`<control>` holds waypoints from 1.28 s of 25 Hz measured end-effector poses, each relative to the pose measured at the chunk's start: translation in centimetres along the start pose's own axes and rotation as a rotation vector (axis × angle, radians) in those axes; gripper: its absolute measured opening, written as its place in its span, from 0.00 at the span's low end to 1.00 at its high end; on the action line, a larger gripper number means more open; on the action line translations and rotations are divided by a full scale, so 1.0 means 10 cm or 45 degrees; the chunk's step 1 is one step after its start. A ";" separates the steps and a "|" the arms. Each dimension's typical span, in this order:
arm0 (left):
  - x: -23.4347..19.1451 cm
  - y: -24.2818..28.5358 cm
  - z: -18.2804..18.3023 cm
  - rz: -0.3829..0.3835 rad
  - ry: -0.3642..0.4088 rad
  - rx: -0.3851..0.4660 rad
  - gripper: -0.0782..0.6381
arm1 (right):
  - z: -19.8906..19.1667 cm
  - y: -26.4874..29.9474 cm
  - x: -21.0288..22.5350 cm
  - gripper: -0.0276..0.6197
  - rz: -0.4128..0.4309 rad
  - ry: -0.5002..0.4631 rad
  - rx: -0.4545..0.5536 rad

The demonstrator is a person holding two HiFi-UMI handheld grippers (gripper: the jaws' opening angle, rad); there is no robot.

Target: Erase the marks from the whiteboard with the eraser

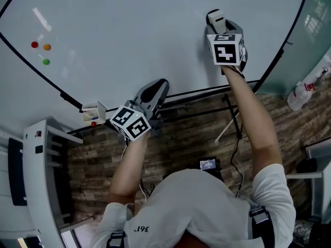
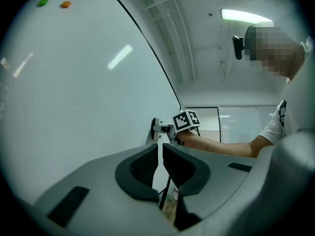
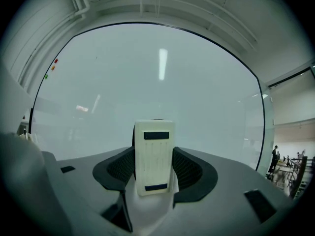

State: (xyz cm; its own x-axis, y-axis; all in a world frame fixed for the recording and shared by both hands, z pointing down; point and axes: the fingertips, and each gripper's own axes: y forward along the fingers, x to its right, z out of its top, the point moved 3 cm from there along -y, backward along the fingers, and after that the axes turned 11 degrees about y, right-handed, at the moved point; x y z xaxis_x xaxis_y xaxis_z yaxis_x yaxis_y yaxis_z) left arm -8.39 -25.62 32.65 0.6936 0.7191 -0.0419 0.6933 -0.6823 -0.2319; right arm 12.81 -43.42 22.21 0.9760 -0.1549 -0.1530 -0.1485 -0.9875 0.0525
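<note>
The whiteboard [image 1: 129, 30] fills the top of the head view, and its surface shows plain white. A white block eraser [image 1: 216, 18] is pressed against the board at the right, with my right gripper [image 1: 220, 25] shut on it. In the right gripper view the eraser [image 3: 154, 146] stands upright between the dark pads [image 3: 120, 168], its far end towards the whiteboard [image 3: 162, 82]. My left gripper [image 1: 156, 89] hangs lower, by the board's bottom edge, shut with nothing in it. Its jaws [image 2: 160, 156] leave only a thin slit.
Red, orange and green magnets [image 1: 46, 62] sit at the board's upper left. A small white holder [image 1: 93, 111] hangs on the lower frame. A white cabinet [image 1: 46, 180] stands at the left, the stand's legs [image 1: 230, 120] and a plastic bottle [image 1: 299, 94] at the right.
</note>
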 end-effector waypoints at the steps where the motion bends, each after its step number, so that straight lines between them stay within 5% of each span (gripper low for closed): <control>1: 0.00 0.00 0.00 0.003 -0.002 -0.001 0.16 | -0.01 0.00 0.05 0.44 -0.011 0.010 -0.004; 7: -0.03 -0.10 0.03 0.004 0.018 0.006 0.16 | 0.01 -0.07 0.45 0.44 -0.098 0.111 0.011; 13: -0.14 -0.29 0.19 0.036 0.048 0.032 0.16 | 0.33 -0.26 0.37 0.44 -0.033 0.136 0.113; 24: -0.42 -0.88 0.54 0.150 0.091 0.091 0.16 | 0.82 -0.36 -0.76 0.44 0.164 0.000 0.189; 32: -0.65 -1.50 0.71 0.269 0.111 0.112 0.16 | 1.14 -0.39 -1.85 0.44 0.433 0.001 0.242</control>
State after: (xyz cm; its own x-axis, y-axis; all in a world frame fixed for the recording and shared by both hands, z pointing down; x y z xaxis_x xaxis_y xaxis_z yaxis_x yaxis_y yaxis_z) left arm -24.70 -19.07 29.52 0.8383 0.5449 -0.0157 0.5139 -0.7996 -0.3107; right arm -6.50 -37.01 13.57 0.8661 -0.4743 -0.1579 -0.4903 -0.8675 -0.0838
